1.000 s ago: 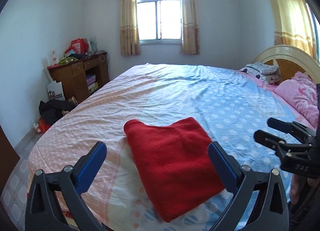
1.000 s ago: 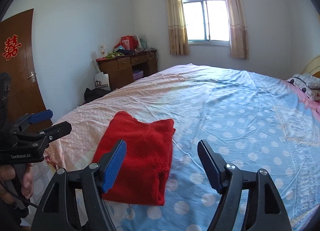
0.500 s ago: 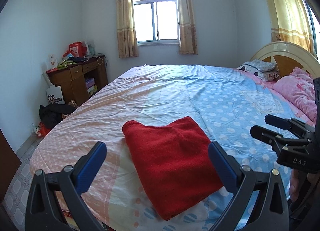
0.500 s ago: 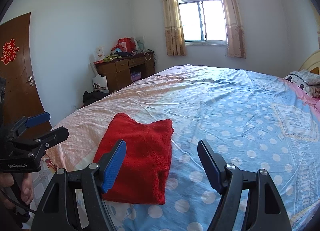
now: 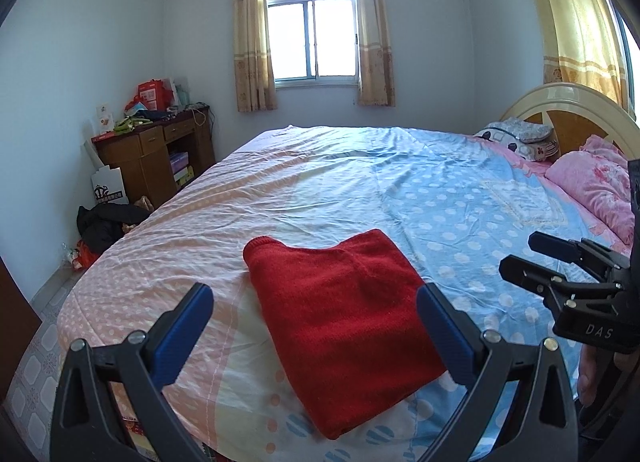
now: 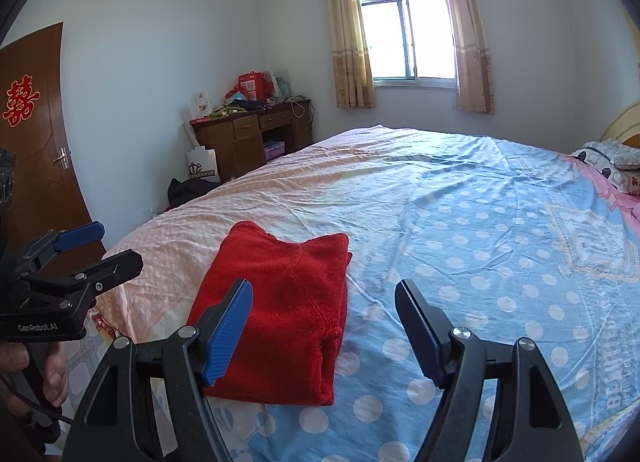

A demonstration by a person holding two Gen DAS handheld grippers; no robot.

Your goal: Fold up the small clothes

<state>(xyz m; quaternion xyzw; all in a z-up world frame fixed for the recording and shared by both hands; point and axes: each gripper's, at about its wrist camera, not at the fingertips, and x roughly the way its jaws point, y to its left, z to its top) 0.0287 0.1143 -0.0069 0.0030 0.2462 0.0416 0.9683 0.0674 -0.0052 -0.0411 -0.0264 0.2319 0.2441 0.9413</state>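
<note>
Red folded garment (image 5: 344,310) near bed (image 5: 360,181) edge; both claws spread, empty, w/ open sheet beyond.

Not much has changed, honestly. In the left wrist view the red folded garment (image 5: 344,310) is seen a touch higher and further left than a second ago, and the right claw (image 5: 516,258) now sits slightly lower at the right edge. In the right wrist view the left claw (image 6: 116,246) appears a little lower at the left edge.
</note>
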